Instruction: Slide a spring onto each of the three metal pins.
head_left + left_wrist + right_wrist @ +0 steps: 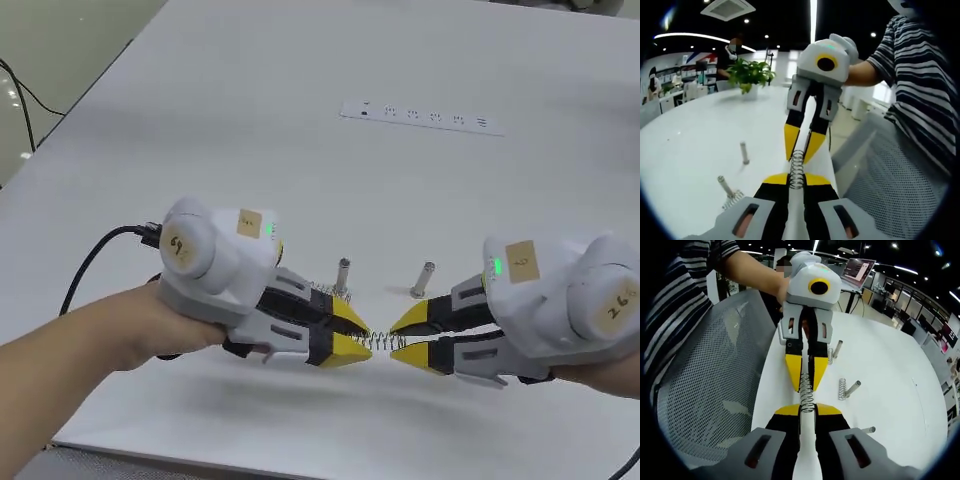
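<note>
A small metal spring [380, 342] hangs level between my two grippers, just above the white table [300, 150]. My left gripper [366, 338] is shut on one end and my right gripper [393, 342] on the other. The same spring [796, 167] runs from the left gripper's tips [796, 181] to the right gripper [800, 157]. In the right gripper view the spring [806, 390] spans the right gripper [807, 412] and the left gripper [806, 377]. Three metal pins [837, 349] [854, 388] [867, 430] are on the table, and a second spring [842, 388] is beside the middle one. Two pins [342, 275] [425, 280] show behind the grippers.
A white power strip [420, 115] lies further back on the table. A black cable [100, 250] trails from the left gripper. The table's near edge is just below the grippers, with a grey mesh chair [700, 380] beyond it. A potted plant [747, 75] stands at the far end.
</note>
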Demonstrator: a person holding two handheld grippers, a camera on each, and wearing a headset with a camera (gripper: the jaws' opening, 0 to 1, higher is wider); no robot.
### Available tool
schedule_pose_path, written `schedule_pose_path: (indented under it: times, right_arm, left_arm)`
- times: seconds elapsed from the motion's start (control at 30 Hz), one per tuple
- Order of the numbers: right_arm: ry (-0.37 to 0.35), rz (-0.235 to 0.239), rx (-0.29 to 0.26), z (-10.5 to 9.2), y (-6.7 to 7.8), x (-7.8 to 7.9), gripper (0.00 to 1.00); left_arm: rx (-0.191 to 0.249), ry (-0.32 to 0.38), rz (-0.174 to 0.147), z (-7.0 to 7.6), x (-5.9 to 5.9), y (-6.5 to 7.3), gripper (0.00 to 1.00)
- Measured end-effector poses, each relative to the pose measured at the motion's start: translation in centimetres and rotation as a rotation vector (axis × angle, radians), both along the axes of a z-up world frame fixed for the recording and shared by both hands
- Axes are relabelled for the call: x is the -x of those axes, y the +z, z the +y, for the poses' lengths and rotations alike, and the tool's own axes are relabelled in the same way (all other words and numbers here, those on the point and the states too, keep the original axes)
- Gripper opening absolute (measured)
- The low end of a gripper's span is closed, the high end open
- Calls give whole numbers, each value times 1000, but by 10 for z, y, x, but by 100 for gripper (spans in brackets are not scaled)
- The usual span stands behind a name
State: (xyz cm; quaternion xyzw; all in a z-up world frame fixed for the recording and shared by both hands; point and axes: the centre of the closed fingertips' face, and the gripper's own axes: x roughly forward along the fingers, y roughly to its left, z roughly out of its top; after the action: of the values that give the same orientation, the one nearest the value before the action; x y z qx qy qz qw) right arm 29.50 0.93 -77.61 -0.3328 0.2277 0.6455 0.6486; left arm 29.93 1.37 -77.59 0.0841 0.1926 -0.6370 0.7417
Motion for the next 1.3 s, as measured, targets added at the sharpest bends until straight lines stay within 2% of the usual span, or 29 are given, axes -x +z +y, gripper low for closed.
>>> schedule_pose_path:
  times: [0.23,0.33,0.43,0.77,0.87,1.07,1.17,1.3]
  right_arm:
    - [12,-7,-32,7,13,1,7]
    - [13,19,-92,16,24,4,7]
    - [11,24,-110,22,31,4,7]
    - [7,-5,-122,26,34,1,7]
    - [-4,9,-152,30,38,1,7]
    - [-9,0,-172,33,40,0,7]
    - [-5,-22,-168,34,39,0,7]
    - [-8,-9,-185,40,38,0,7]
  left_arm:
    - [-16,10,-25,1,-1,-2,2]
    - [-26,12,-33,2,-1,-4,2]
    - [-26,16,-43,0,-1,-3,2]
    - [-27,40,-55,3,-6,1,2]
    - [-20,40,-54,1,-6,2,2]
    - [-17,49,-56,1,-8,3,2]
    - [-26,51,-62,2,-10,2,2]
    - [-30,45,-61,1,-6,2,2]
